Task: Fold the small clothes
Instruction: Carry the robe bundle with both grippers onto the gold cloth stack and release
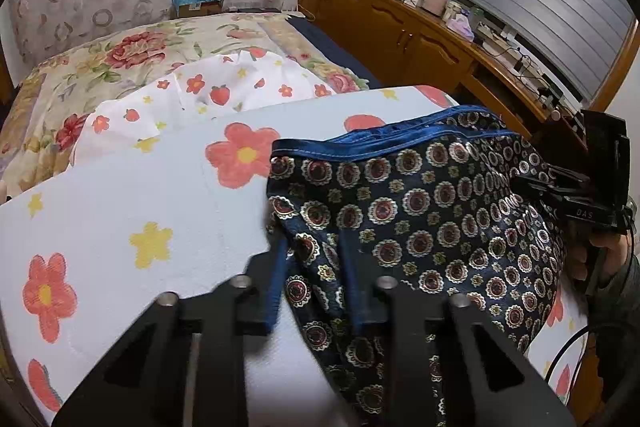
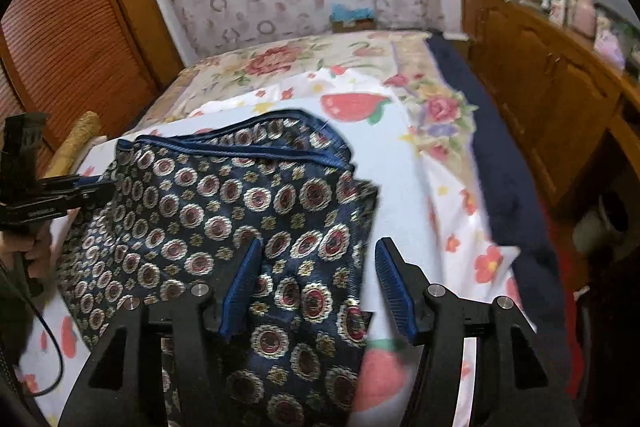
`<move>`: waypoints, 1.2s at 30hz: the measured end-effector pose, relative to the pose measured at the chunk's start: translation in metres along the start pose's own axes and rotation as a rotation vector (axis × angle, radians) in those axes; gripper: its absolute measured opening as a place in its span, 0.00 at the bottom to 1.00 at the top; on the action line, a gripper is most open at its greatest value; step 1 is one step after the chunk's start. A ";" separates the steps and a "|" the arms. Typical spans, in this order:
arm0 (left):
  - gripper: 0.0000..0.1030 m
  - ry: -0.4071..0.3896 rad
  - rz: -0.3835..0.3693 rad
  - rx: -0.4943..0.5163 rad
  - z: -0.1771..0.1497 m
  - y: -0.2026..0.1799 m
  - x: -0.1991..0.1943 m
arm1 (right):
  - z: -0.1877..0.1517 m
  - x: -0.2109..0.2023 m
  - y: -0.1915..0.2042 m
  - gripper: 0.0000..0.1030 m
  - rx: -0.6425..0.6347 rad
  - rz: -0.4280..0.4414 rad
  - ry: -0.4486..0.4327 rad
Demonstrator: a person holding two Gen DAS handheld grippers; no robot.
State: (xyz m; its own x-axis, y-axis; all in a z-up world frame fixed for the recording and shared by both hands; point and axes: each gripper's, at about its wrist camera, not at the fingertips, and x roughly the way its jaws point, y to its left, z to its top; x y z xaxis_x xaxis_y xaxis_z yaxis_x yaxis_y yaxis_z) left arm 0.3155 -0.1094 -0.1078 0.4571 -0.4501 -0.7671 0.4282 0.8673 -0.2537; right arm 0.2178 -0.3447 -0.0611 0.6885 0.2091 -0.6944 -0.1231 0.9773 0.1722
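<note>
a white flower-print sheet (image 1: 120, 211) is covering the bed, with a wooden cabinet (image 1: 400, 31) running along the upper right. the navy patterned shorts (image 1: 420, 211) are lying centre-right. the left gripper (image 1: 312, 267) is pinching their near edge; the right gripper (image 2: 316, 279) is gaping wide over them, holding nothing.

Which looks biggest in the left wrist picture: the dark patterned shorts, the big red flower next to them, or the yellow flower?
1. Dark patterned shorts, largest by far.
2. Big red flower.
3. Yellow flower, smallest.

The yellow flower lies nearer the camera and still looks smaller, so that order seems safe.
</note>
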 end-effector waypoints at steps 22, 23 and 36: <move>0.06 -0.441 0.076 -0.079 -0.060 0.012 -0.213 | 0.067 -0.081 0.109 0.12 -0.289 0.154 -0.349; 0.06 -0.454 0.103 -0.089 -0.066 0.017 -0.220 | 0.077 -0.081 0.123 0.12 -0.328 0.166 -0.364; 0.06 -0.512 0.315 -0.338 -0.158 0.102 -0.259 | 0.184 -0.016 0.307 0.12 -0.735 0.240 -0.315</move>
State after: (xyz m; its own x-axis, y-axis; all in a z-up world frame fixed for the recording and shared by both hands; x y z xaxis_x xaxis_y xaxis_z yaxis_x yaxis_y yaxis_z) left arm 0.1177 0.1293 -0.0285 0.8662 -0.1376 -0.4804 -0.0138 0.9544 -0.2981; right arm 0.3002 -0.0536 0.1312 0.7385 0.5019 -0.4503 -0.6516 0.7031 -0.2849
